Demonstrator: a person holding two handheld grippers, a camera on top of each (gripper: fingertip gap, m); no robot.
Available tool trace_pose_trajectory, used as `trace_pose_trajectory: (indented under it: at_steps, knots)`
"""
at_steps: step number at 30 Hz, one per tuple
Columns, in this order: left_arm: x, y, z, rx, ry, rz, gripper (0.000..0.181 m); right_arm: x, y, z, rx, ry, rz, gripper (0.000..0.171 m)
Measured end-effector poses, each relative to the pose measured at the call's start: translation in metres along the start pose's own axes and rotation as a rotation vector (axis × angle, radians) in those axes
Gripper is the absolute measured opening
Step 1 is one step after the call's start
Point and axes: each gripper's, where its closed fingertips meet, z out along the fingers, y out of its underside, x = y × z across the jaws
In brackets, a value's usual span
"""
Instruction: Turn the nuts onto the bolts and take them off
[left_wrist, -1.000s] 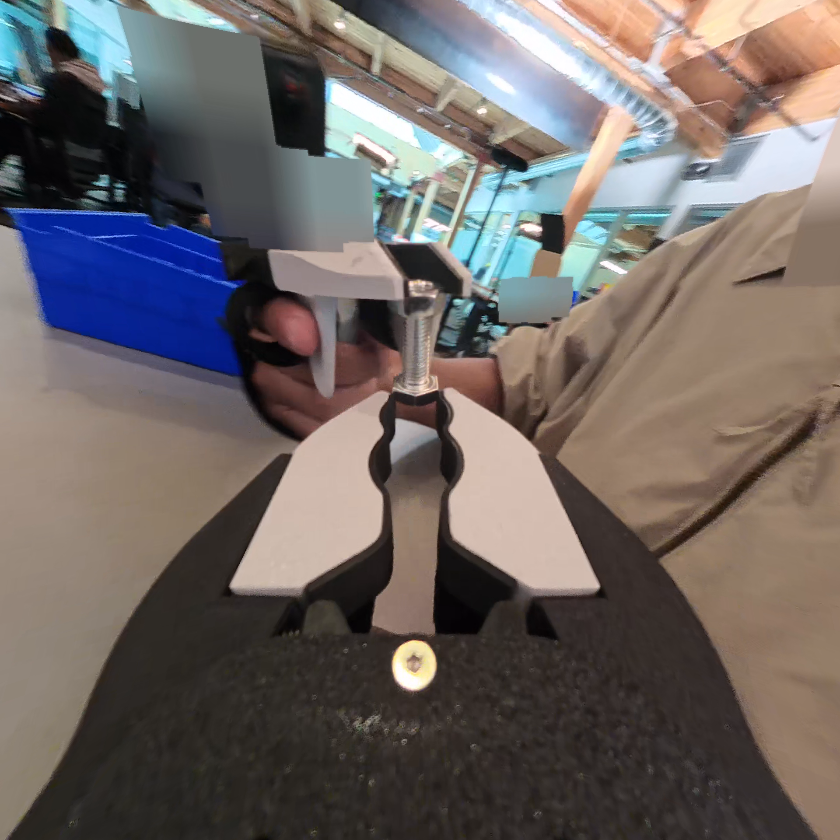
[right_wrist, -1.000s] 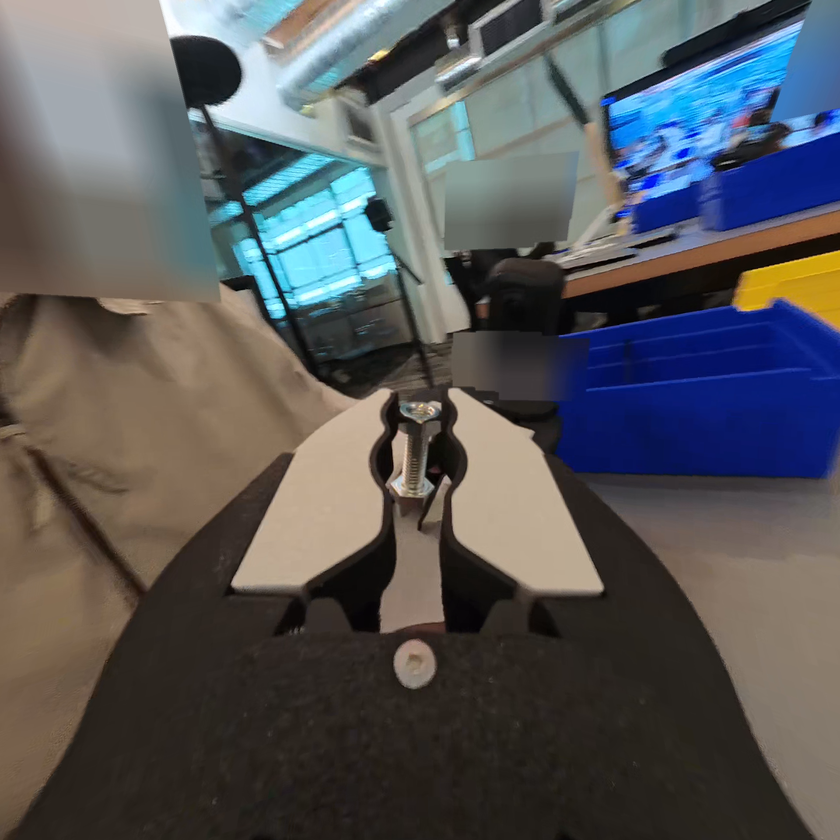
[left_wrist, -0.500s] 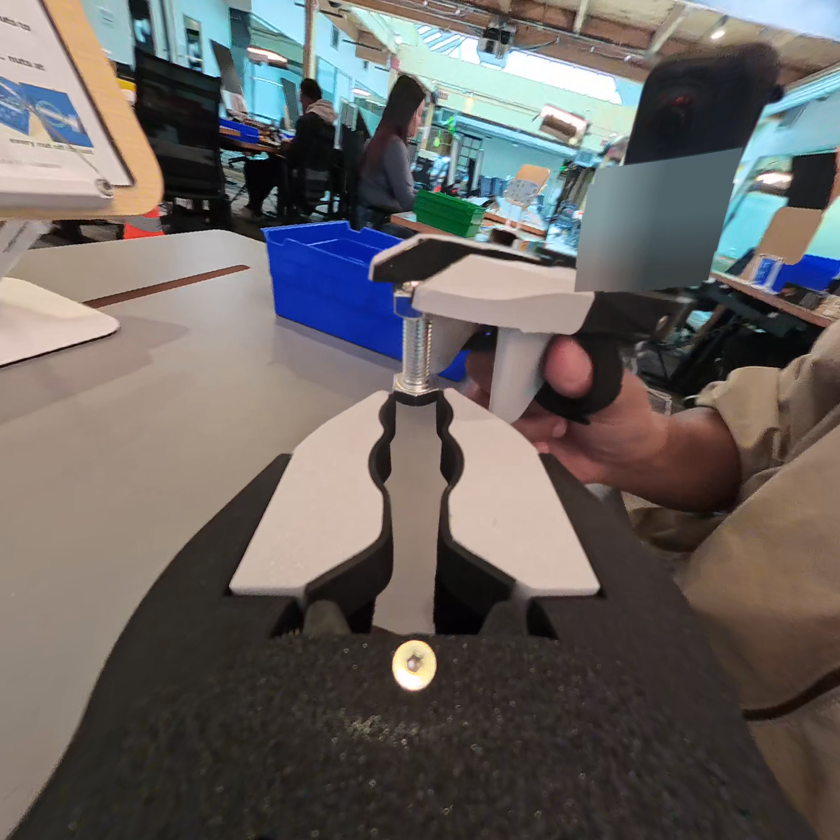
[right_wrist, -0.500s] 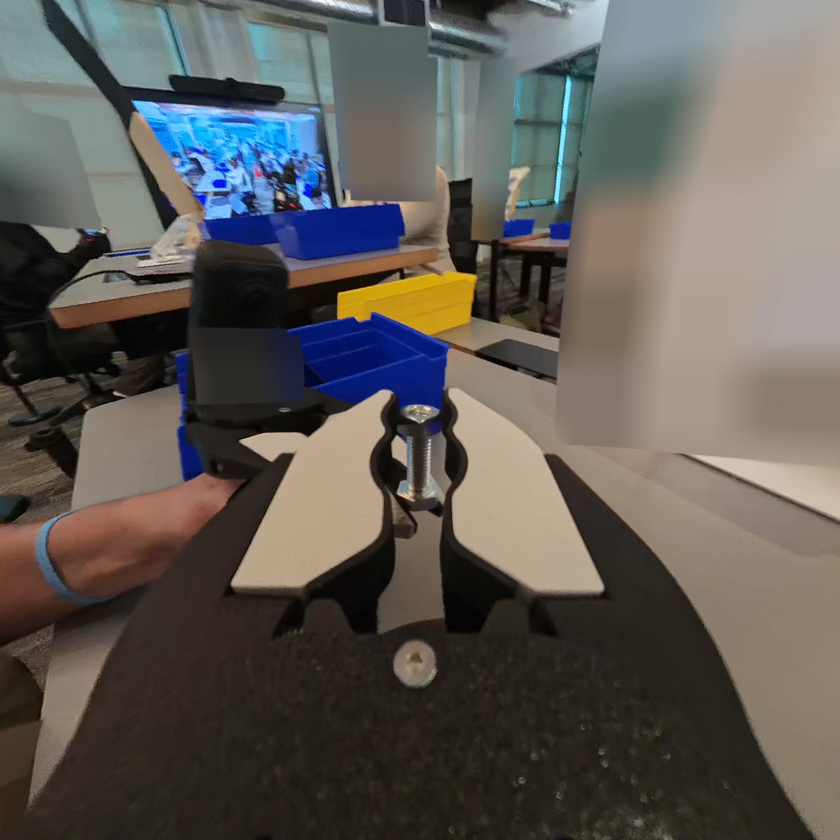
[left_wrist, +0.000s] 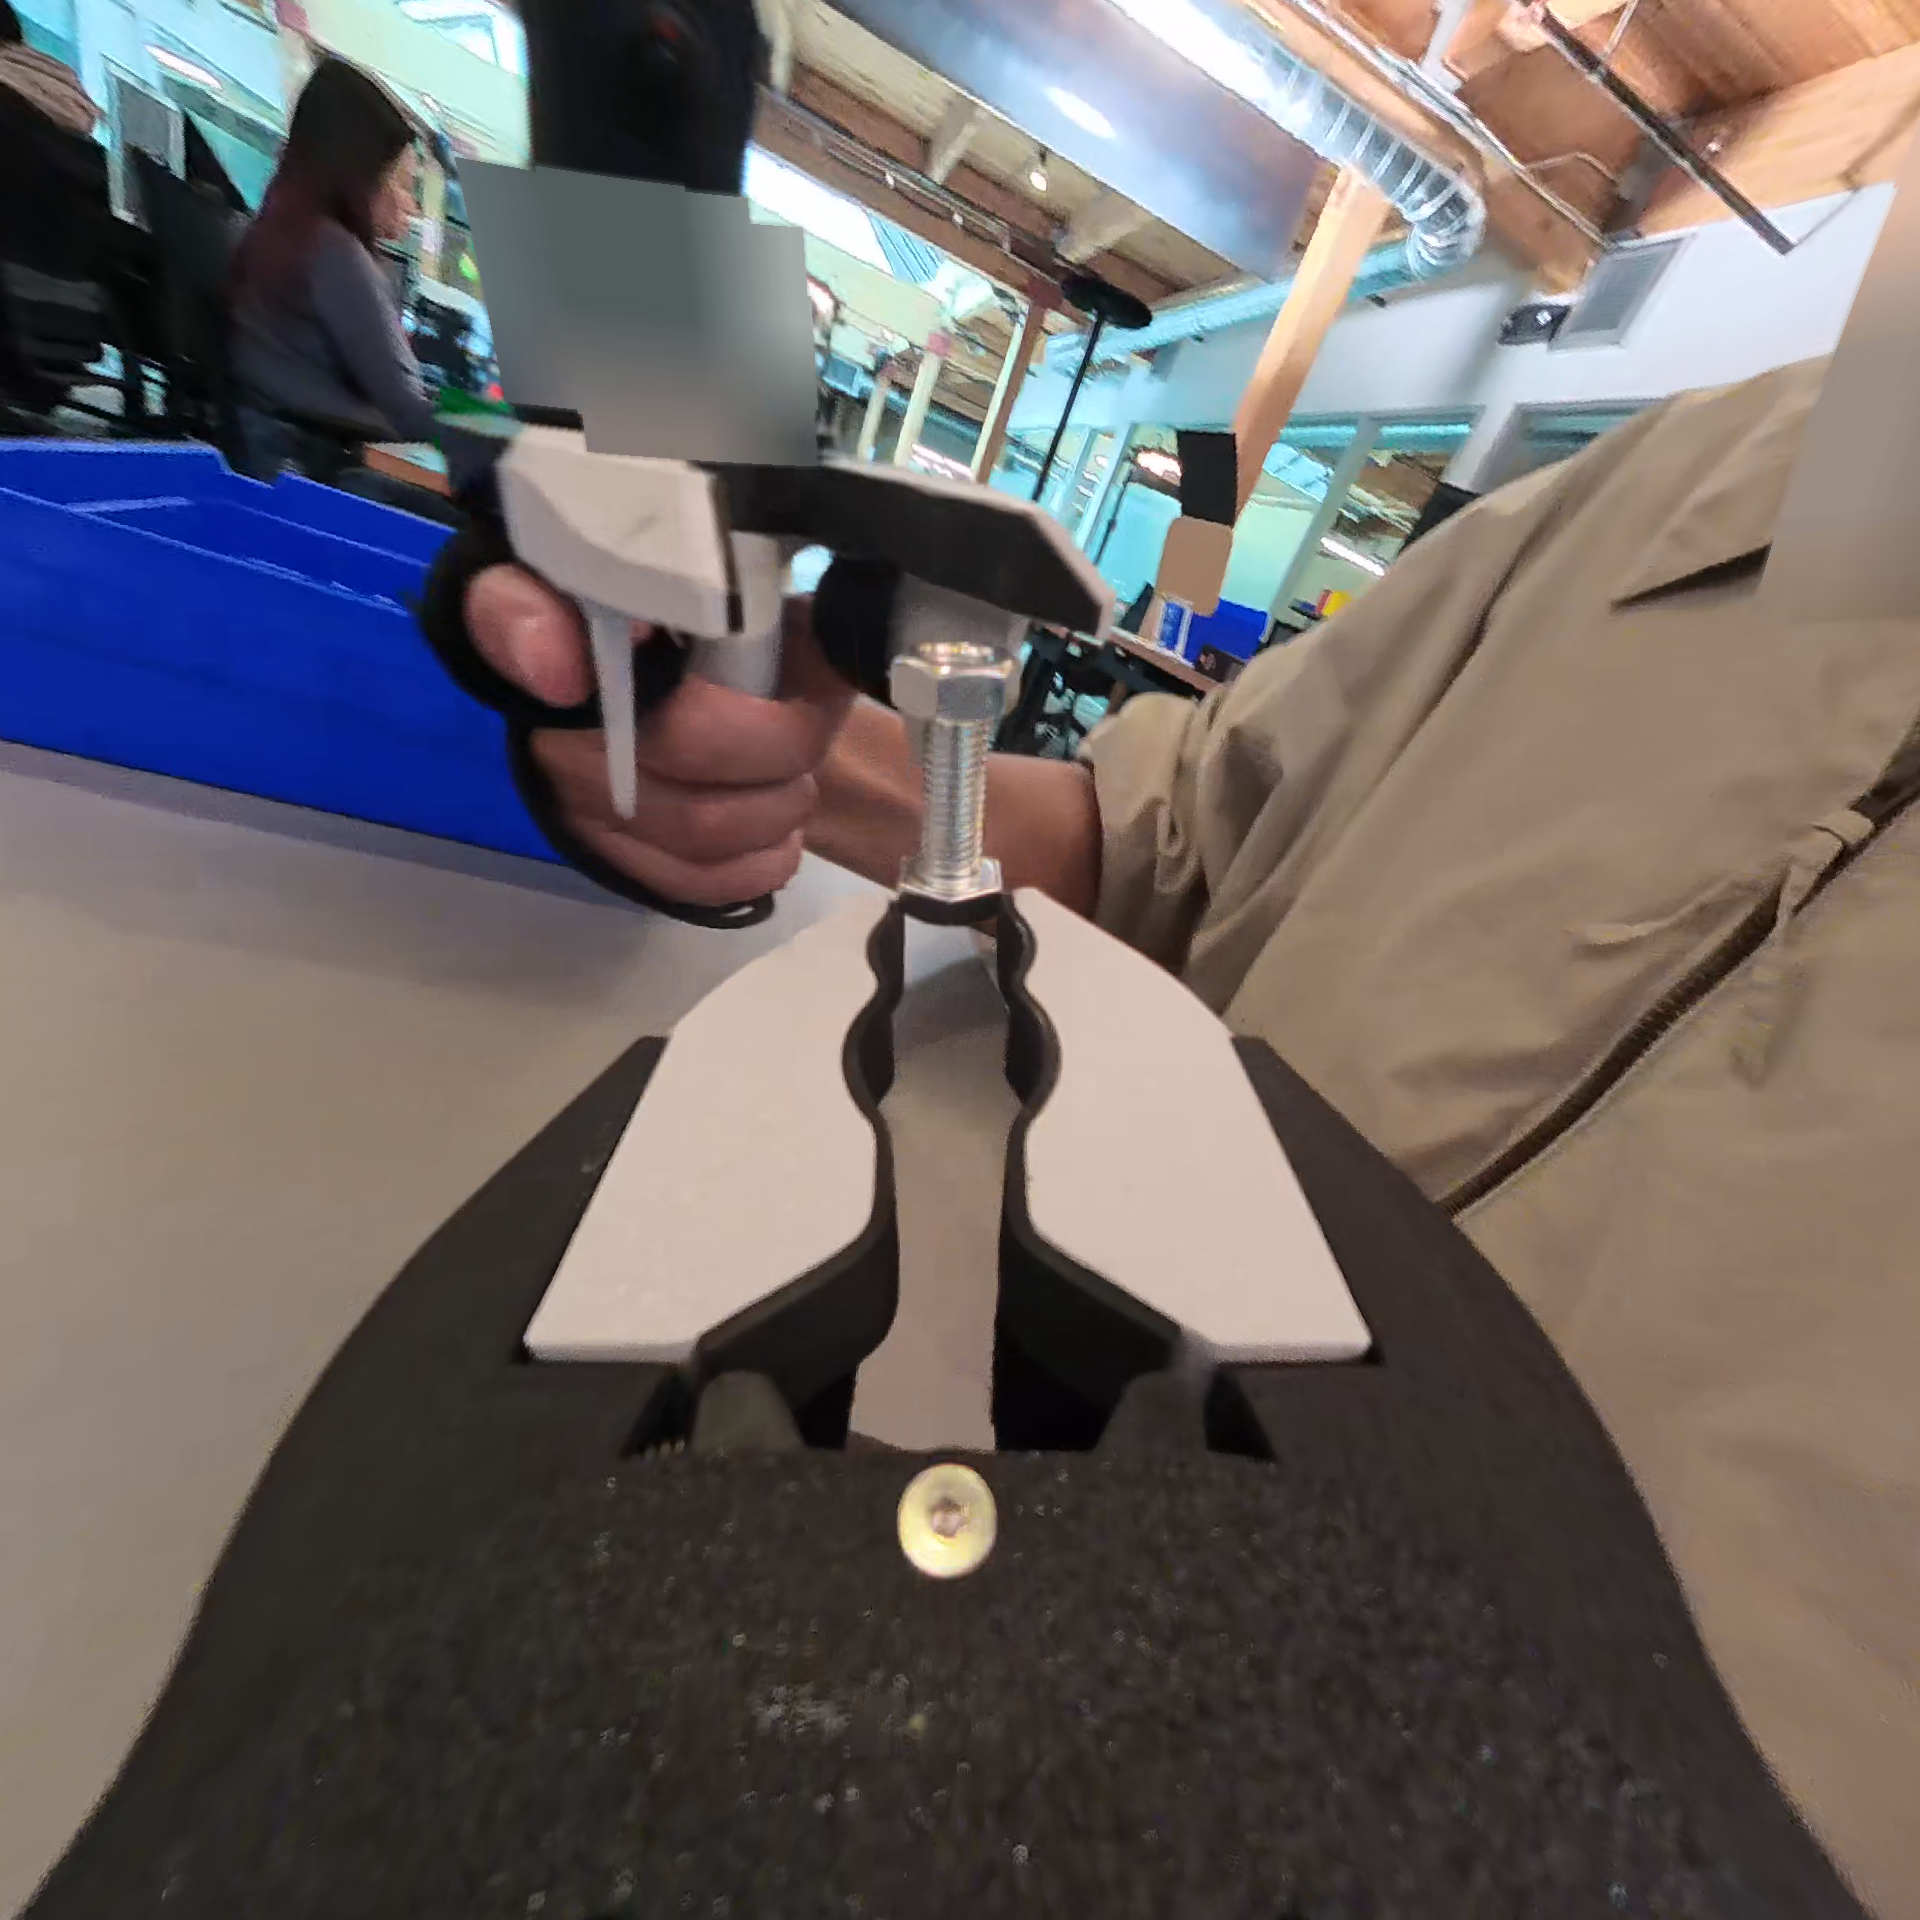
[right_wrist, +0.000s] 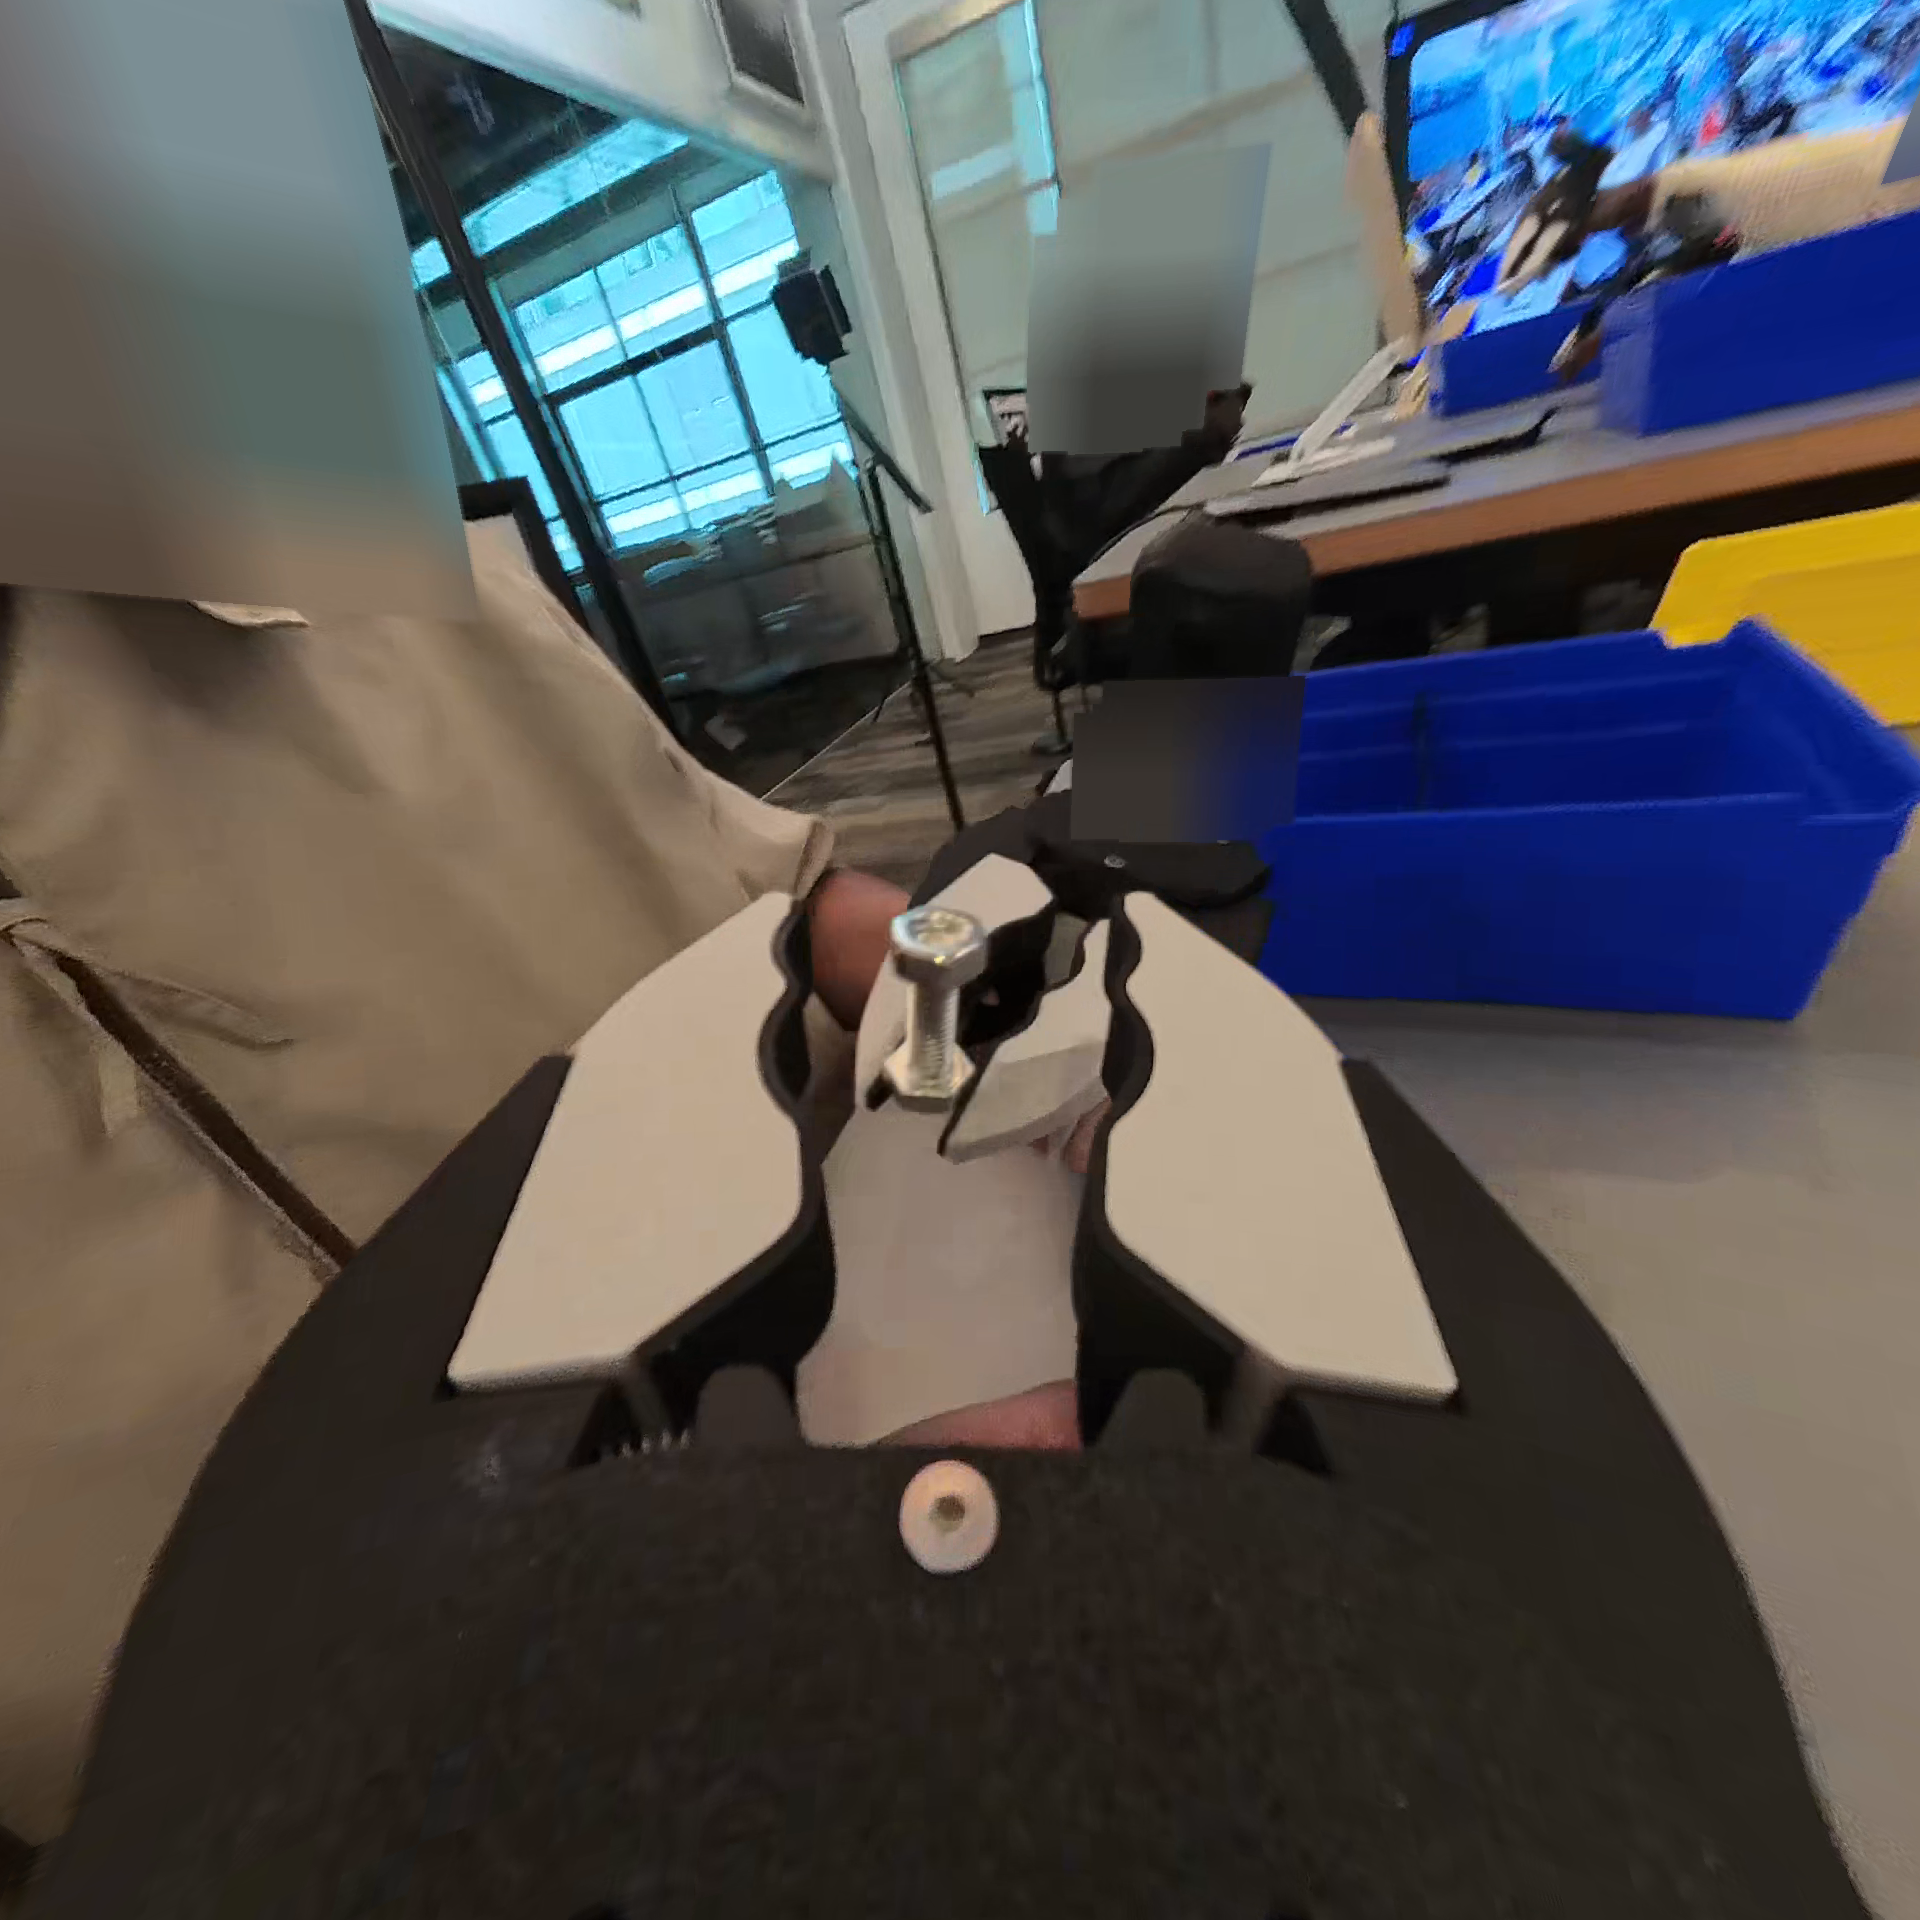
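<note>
Left wrist view: you're pinching the nut (left_wrist: 949, 886) in the left gripper (left_wrist: 951, 920) tips, bolt (left_wrist: 951, 764) standing above it. Beyond, your right gripper (right_wrist: 948, 961) is spread wide around the bolt head, gripping nothing. You're likely mid-regrip; next, clamp the head, then twist again.

Grey table (left_wrist: 208, 1039), blue bin (right_wrist: 1621, 831) behind; exposed wood ceiling (left_wrist: 1558, 62) (silver duct), glass partitions (right_wrist: 665, 416), wall screen (right_wrist: 1662, 135)

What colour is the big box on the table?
Bright blue bin, clearest in the right wrist view.

Right tool (right_wrist: 951, 966) gapes around bolt (right_wrist: 932, 997), nut (right_wrist: 928, 1078) below.
</note>
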Motion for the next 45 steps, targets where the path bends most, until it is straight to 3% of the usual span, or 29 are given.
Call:
trace_pose_trajectory:
  at_steps: [3, 6, 12, 13, 14, 15, 19, 25, 28, 32, 35, 38, 41, 45]
  knots:
    - [-0.001, 0.003, 0.005, -0.012, -0.001, -0.008, 0.016, -0.003, 0.009, 0.008, -0.026, -0.063, 0.008, 0.018]
    - [-0.011, 0.001, 0.002, 0.01, -0.059, 0.005, 0.016, 0.007, 0.007, 0.009, 0.015, 0.033, -0.018, 0.017]
    - [-0.057, -0.004, -0.015, 0.006, -0.413, 0.127, 0.016, 0.052, 0.007, -0.008, 0.132, 0.533, -0.051, 0.016]
    - [-0.063, -0.002, -0.017, -0.011, -0.47, 0.143, 0.016, 0.056, 0.007, -0.012, 0.145, 0.625, -0.063, 0.0]
    - [-0.064, 0.0, -0.016, -0.03, -0.485, 0.168, 0.0, 0.063, 0.009, -0.018, 0.147, 0.74, -0.073, 0.0]
    - [-0.066, -0.006, -0.017, 0.002, -0.528, 0.194, 0.0, 0.069, 0.013, -0.022, 0.132, 0.847, -0.083, 0.0]
    - [-0.075, -0.004, -0.017, 0.007, -0.551, 0.168, 0.0, 0.058, 0.006, -0.018, 0.199, 0.863, -0.162, 0.0]
    - [-0.091, -0.001, -0.046, 0.018, -0.662, 0.116, 0.0, 0.079, 0.035, -0.093, 0.132, 0.996, 0.015, 0.0]
    - [-0.098, -0.003, -0.06, 0.003, -0.761, 0.172, 0.0, 0.072, 0.042, -0.105, 0.146, 0.956, 0.091, 0.004]
    - [-0.118, 0.001, -0.082, -0.027, -0.962, 0.185, 0.013, 0.076, 0.074, -0.103, 0.01, 0.991, 0.101, 0.02]
    - [-0.131, 0.005, -0.096, -0.061, -1.066, 0.168, 0.033, 0.084, 0.094, -0.099, -0.091, 1.045, 0.046, 0.031]
    - [-0.145, 0.013, -0.105, -0.109, -1.146, 0.121, 0.043, 0.084, 0.104, -0.097, -0.159, 1.069, 0.012, 0.03]
    - [-0.171, 0.032, -0.102, -0.298, -1.163, 0.026, 0.05, 0.081, 0.1, -0.097, -0.162, 1.094, -0.049, 0.026]
    - [-0.219, 0.028, -0.122, -0.632, -1.286, 0.105, 0.049, 0.078, 0.098, -0.098, -0.14, 1.085, -0.044, 0.022]
